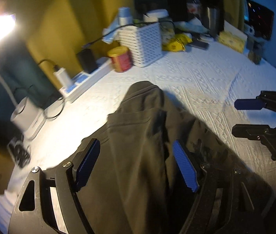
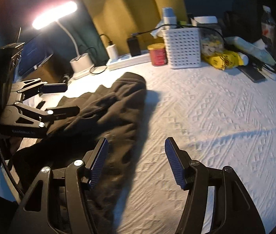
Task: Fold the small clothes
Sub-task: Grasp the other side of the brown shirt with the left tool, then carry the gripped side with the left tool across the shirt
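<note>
Dark garment [image 2: 106,113], crumpled, lying lengthwise on white textured cloth [image 2: 215,117]

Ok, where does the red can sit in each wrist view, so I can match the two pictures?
Left wrist: the red can is upper centre-left, just left of the white basket.
Right wrist: the red can is upper centre, again just left of the white basket.
Shared landmark: the dark garment lying on the white cloth, nearer the camera than the can in both.
</note>
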The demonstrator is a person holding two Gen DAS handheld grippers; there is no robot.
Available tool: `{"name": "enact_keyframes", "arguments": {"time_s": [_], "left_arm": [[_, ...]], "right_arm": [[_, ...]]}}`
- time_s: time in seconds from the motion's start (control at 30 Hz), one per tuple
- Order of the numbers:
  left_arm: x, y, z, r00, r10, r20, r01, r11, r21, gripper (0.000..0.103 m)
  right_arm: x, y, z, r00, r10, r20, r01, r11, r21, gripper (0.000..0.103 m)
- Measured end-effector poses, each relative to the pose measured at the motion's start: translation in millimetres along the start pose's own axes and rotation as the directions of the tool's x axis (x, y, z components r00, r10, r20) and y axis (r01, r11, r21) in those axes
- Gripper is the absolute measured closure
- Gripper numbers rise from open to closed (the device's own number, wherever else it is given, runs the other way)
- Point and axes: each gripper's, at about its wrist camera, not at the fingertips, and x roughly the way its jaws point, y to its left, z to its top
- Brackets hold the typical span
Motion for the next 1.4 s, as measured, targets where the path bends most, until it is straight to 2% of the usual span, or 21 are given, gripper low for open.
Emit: {"name": "enact_keyframes", "arguments": {"time_s": [0.13,0.23,0.27,0.3,0.53,0.63,0.77,0.97,1.1,1.33,1.4], "left_arm": [[29,-7,8,0.998,-0.007,-0.058,0.01,0.999,0.042,0.045],[47,-3,6,0.995,-0.03,-0.099,0.033,0.999,0.033,0.076],[50,0,4,0.993,-0.04,-0.108,0.043,0.999,0.022,0.093],[50,3,3,0.994,-0.043,-0.104,0.044,0.999,0.009,0.1],[14,43,-12,0.999,0.031,0.013,-0.029,0.992,-0.12,0.101],[0,70,-26,0.995,0.085,0.05,-0.073,0.978,-0.198,0.101],[-4,100,-42,0.992,0.11,0.066,-0.087,0.957,-0.277,0.101],[-3,121,-66,0.993,0.087,0.074,-0.055,0.932,-0.358,0.101],[-2,129,-81,0.995,0.08,0.065,-0.048,0.918,-0.394,0.101],[0,144,-105,0.997,0.065,0.042,-0.039,0.892,-0.45,0.101],[4,147,-109,0.998,0.051,0.037,-0.028,0.885,-0.465,0.101]], "right_arm": [[7,-11,1,1.0,-0.007,-0.006,0.007,1.0,0.022,0.039],[13,-17,3,1.0,-0.011,-0.014,0.012,1.0,0.029,0.039],[14,-18,4,1.0,-0.013,-0.016,0.013,0.999,0.029,0.039],[17,-19,5,1.0,-0.014,-0.02,0.015,0.999,0.03,0.039],[35,-19,15,0.999,-0.018,-0.042,0.019,0.999,0.029,0.039],[46,-17,23,0.998,-0.03,-0.062,0.032,0.999,0.021,0.039],[54,-10,37,0.998,-0.032,-0.058,0.032,0.999,0.005,0.039],[75,2,60,0.997,-0.038,-0.061,0.037,0.999,-0.019,0.039],[101,0,69,0.994,-0.036,-0.1,0.035,0.999,-0.012,0.039],[135,9,75,0.989,0.016,-0.149,-0.021,0.999,-0.034,0.04],[141,14,75,0.99,0.016,-0.141,-0.024,0.998,-0.052,0.04]]}}
